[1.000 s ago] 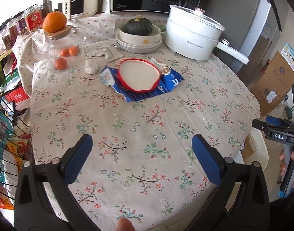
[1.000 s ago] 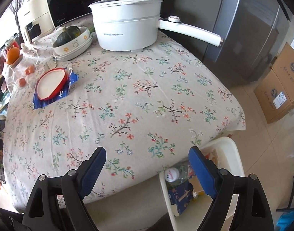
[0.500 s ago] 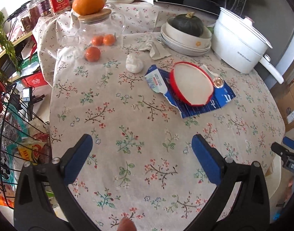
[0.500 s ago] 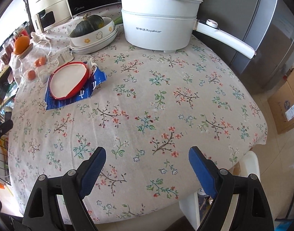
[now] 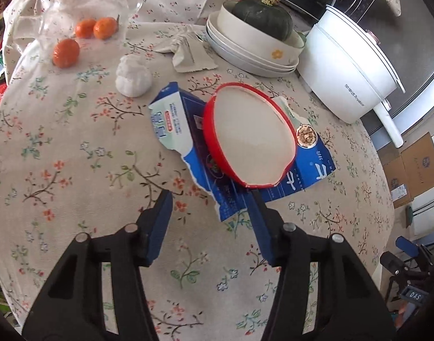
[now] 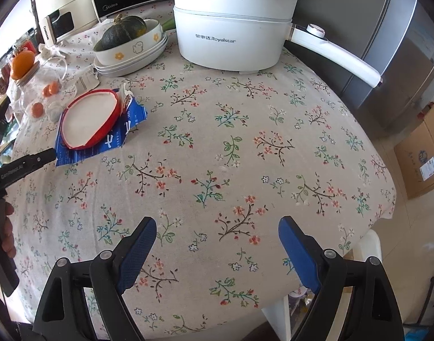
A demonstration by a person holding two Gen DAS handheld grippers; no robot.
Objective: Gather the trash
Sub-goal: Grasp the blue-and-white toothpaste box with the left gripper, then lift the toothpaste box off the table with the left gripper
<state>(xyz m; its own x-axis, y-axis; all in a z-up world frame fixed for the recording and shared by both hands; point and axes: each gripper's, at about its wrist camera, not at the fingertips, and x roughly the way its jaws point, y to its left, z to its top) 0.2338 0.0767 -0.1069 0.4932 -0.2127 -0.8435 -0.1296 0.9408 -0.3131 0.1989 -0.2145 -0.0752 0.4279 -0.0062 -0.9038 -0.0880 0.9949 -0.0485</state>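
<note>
Blue torn carton (image 5: 245,196) lies flat on the flowered table (image 5: 75,153) at the centre of the left wrist view, with a red-rimmed lid (image 5: 253,136) resting on top of it and a small foil cup of crumbs (image 5: 305,135) touching the lid's right edge. My left gripper (image 5: 209,201) sits low over the carton's ragged near corner, and its fingers are closing: that torn corner lies between the two blue pads, but neither pad presses on it yet. So I judge the step in hand to be the pickup of this first piece of trash.

My right gripper (image 6: 217,230) hovers over bare cloth in the lower half of its own view, fingers spread wide with nothing between them; the carton and lid sit well away at the left of that frame.

A crumpled white paper ball (image 5: 133,77) and an empty beige wrapper (image 5: 185,52) wait further up the left view, near the glass jar (image 5: 83,2) and the oranges.

Next I need the pads to bite the thin card edge rather than the cloth beneath. The lid's weight may drag or slide off when the carton lifts, so a slow, level lift seems wise.
</note>
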